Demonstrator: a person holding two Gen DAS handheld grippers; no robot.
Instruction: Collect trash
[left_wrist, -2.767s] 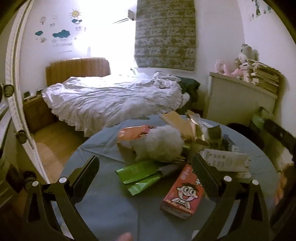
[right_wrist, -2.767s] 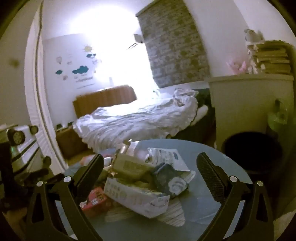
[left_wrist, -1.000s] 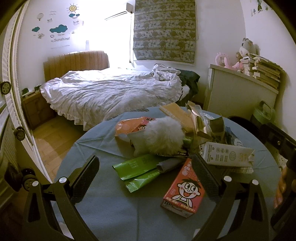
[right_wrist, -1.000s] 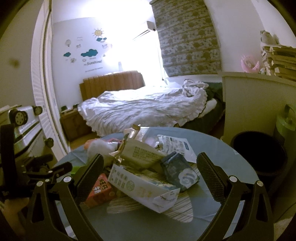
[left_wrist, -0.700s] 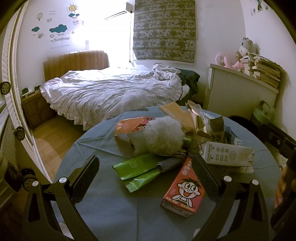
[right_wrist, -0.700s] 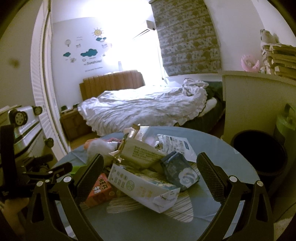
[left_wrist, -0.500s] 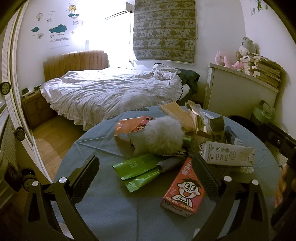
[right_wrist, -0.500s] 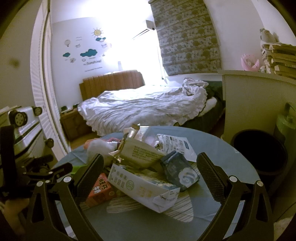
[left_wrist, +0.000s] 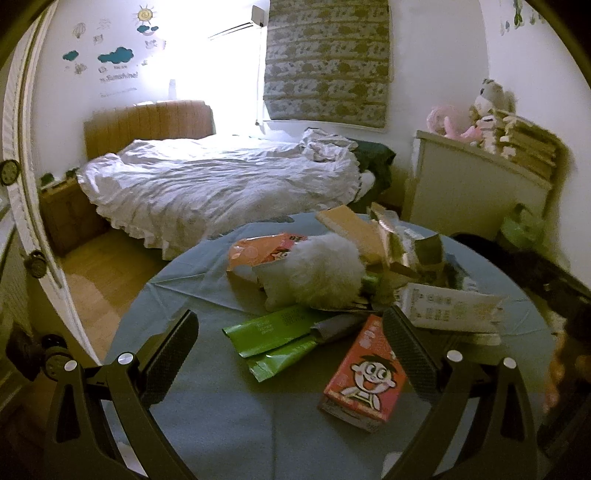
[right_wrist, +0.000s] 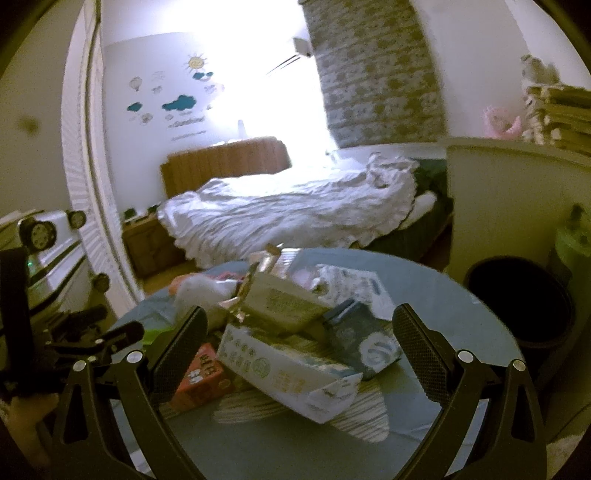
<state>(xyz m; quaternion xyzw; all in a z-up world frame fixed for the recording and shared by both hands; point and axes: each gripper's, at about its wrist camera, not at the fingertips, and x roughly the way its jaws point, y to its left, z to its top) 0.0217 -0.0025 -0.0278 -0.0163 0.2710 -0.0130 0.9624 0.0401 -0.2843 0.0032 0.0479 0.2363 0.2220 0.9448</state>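
Note:
A heap of trash lies on the round blue table (left_wrist: 207, 406). In the left wrist view I see a red drink carton with a cartoon face (left_wrist: 364, 373), green wrappers (left_wrist: 271, 338), a white fluffy ball (left_wrist: 321, 273), an orange packet (left_wrist: 258, 251) and a white carton (left_wrist: 450, 308). My left gripper (left_wrist: 290, 345) hangs open above the green wrappers, holding nothing. In the right wrist view the white carton (right_wrist: 288, 373), a dark pouch (right_wrist: 360, 341) and the red carton (right_wrist: 201, 373) lie below my right gripper (right_wrist: 299, 339), which is open and empty.
A black waste bin (right_wrist: 521, 295) stands on the floor right of the table, beside a green container (right_wrist: 574, 240). A white cabinet (left_wrist: 469, 184) with stacked books is behind it. A bed (left_wrist: 221, 184) lies beyond the table, with a louvred door (right_wrist: 92, 184) to the left.
Both grippers stay open. The right wrist view has shifted slightly and is now blurred; the left wrist view is nearly unchanged over the last second.

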